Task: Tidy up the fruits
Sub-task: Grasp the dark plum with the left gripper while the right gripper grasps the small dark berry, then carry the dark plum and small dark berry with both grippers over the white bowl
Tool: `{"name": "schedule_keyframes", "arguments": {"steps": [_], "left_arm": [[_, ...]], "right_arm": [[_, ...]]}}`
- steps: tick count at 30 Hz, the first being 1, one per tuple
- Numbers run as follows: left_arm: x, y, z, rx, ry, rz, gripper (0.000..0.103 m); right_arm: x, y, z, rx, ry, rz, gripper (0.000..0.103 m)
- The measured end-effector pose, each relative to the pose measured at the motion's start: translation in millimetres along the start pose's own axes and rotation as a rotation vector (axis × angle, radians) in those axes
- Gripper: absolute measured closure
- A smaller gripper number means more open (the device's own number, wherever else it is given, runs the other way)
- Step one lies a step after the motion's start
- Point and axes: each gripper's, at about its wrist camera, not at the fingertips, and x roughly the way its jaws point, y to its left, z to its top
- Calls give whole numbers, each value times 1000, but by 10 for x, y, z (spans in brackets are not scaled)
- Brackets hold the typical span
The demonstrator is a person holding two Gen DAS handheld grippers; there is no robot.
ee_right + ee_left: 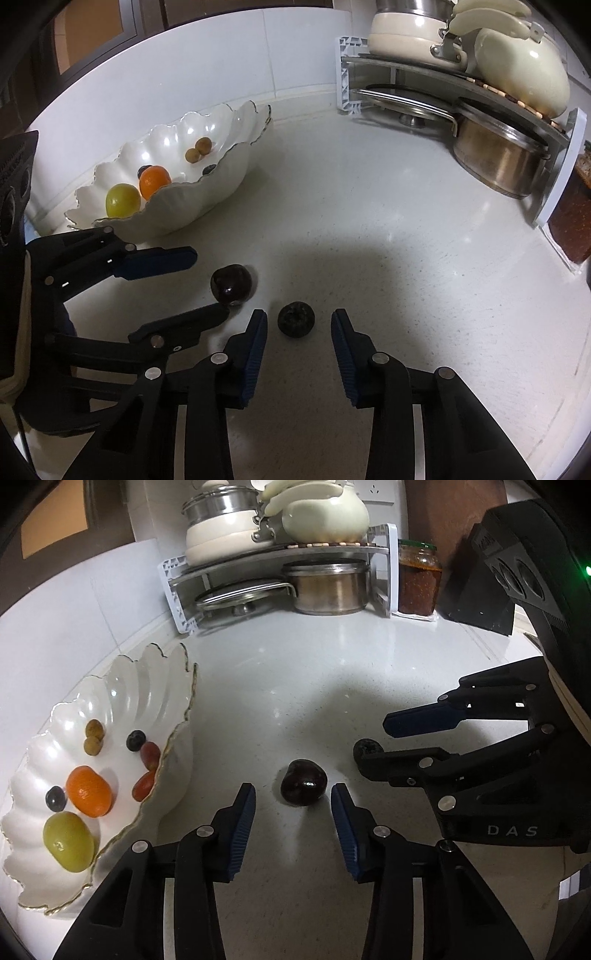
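The bench is smooth, glossy speckled white stone. The scalloped bowl looks like glazed white ceramic. The pot is brushed metal. The dark cherry shines; the blueberry looks matt.

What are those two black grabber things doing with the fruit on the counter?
A person is tidying fruit into the white scalloped dish, which already holds an orange, a green fruit and some small ones. Two fruits are left on the counter. The left hand-held gripper is open around a dark cherry, and the right hand-held gripper is open around a blueberry. Neither fruit is pinched yet.
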Motion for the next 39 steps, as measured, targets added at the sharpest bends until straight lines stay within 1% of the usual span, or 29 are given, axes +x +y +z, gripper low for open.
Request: {"name": "schedule_keyframes", "arguments": {"steps": [3,7,10,13,14,16,17,18,22,28,35,39], "left_arm": [[46,1,12,0,13,-12,61],[105,-23,32,15,27,-23,61],[148,-28,55,26,36,-42,61],[163,-28,73,27,36,-45,62],[167,-23,78,24,37,-47,62],[178,-9,87,19,38,-45,66],[185,-3,92,15,41,-49,71],[189,1,94,14,42,-53,74],[195,0,103,10,42,-52,75],[122,43,94,-60,39,-37,75],[-76,73,80,-152,29,-9,75],[-214,73,54,-187,16,11,75]], "right_arm": [[31,-26,15,19,4,19,66],[66,-3,39,12,8,35,66],[98,-10,44,10,17,48,72],[123,-54,45,26,23,59,73],[124,-61,45,28,22,60,75],[133,-65,49,24,22,58,77],[135,-69,53,27,23,61,79],[138,-70,55,27,23,65,79],[143,-68,58,32,21,68,79],[104,-58,31,40,12,68,79],[28,-64,8,46,1,75,79],[-59,-51,-12,41,-10,77,79]]}}
